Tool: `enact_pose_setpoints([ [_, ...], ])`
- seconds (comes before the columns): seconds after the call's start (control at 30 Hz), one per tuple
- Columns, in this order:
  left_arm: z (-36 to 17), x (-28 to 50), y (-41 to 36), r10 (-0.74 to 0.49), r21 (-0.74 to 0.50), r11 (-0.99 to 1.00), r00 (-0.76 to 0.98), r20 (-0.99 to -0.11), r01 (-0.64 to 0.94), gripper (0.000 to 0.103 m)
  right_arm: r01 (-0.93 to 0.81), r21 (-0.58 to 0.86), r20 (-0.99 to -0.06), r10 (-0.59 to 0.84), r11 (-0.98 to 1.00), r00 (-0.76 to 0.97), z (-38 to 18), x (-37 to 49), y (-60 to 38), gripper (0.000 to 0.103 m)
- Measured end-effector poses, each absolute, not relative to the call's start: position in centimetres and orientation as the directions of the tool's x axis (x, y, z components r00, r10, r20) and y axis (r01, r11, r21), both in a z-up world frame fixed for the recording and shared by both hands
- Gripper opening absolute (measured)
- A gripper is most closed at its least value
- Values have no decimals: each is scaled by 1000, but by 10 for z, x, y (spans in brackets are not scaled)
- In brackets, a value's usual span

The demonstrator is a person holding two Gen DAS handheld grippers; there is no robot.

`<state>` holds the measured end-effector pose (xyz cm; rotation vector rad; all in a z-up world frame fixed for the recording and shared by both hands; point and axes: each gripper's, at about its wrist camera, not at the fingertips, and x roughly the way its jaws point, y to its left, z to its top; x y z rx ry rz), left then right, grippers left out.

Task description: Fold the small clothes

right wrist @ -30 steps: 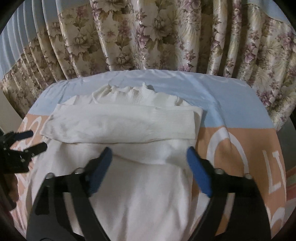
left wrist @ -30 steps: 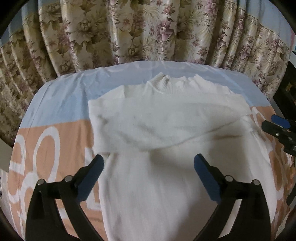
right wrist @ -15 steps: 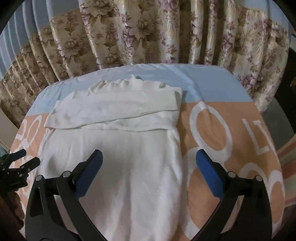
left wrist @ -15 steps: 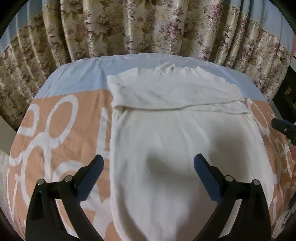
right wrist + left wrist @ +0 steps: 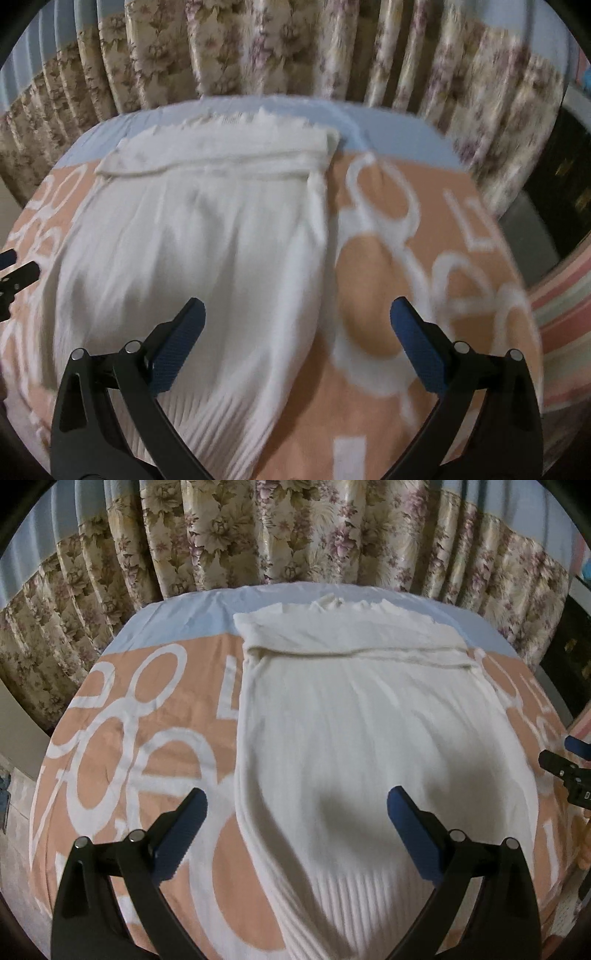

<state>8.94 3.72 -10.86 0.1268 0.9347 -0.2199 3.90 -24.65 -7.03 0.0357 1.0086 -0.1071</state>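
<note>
1. Both tongs are spread wide w/ nothing between the pads; your left gripper (image 5: 295, 819) hangs over the lower body of the white sweater (image 5: 369, 738); your right gripper (image 5: 297, 332) sits over the sweater's right edge, one pad above knit, the other above bare blanket (image 5: 424, 258).
2. Sweater lies flat ahead of both tongs, collar at the far end nr the floral curtain (image 5: 295, 535); sleeves (image 5: 351, 638) are folded across the chest; ribbed hem (image 5: 332, 904) is nearest you, just under the left tongs.
3. Risk, my guess: if you pinch only the top layer at the hem, the back layer stays down and the fold goes lopsided; bite both layers.
4. Risk: right tongs straddle the sweater edge, so you could catch blanket along w/ knit and drag the whole lot.
5. Risk: uneven lift btwn the two tongs could skew the fold and slide the crossed sleeves out; right view is blurred, so slow down.
6. Writing: large white letters on the orange blanket, an "L" and rounded shapes like "O"; no full word readable; no brand or label seen on the sweater.
</note>
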Motion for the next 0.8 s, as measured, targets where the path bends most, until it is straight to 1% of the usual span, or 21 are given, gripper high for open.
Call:
enact_pose_setpoints([
  [0.03,-112,85,37,-125,20,970,568,-813,243,98,102,-7,-853,-59,995,519,-73,34,-247,91],
  [0.07,-115,81,37,-122,24,970,565,-816,244,98,105,-6,-857,-59,994,512,-76,27,-247,90],
  [0.13,-120,73,36,-118,32,968,561,-819,250,98,107,5,-864,-49,994,501,-80,18,-245,90],
  [0.27,-125,66,36,-129,23,965,550,-825,261,98,110,78,-881,17,991,473,-86,5,-242,90],
  [0.33,-127,64,37,-160,-13,963,533,-831,269,98,126,86,-886,18,988,464,-88,2,-242,90],
  [0.43,-128,61,37,-211,-70,957,509,-835,282,98,187,58,-885,-36,981,464,-87,-5,-237,90],
  [0.5,-132,58,36,-236,-100,952,484,-843,290,98,187,66,-890,-27,980,455,-89,-8,-232,88],
  [0.6,-139,53,36,-238,-111,950,452,-860,291,98,190,94,-901,2,977,433,-94,-13,-225,79],
  [0.67,-146,48,39,-248,-127,948,424,-871,293,98,190,98,-914,12,977,405,-99,-14,-221,77],
  [0.73,-153,46,41,-250,-135,946,395,-884,295,98,187,84,-922,5,979,387,-102,-14,-219,65],
  [0.8,-161,43,42,-240,-130,946,369,-898,299,98,194,82,-930,5,978,369,-105,-16,-218,62],
])
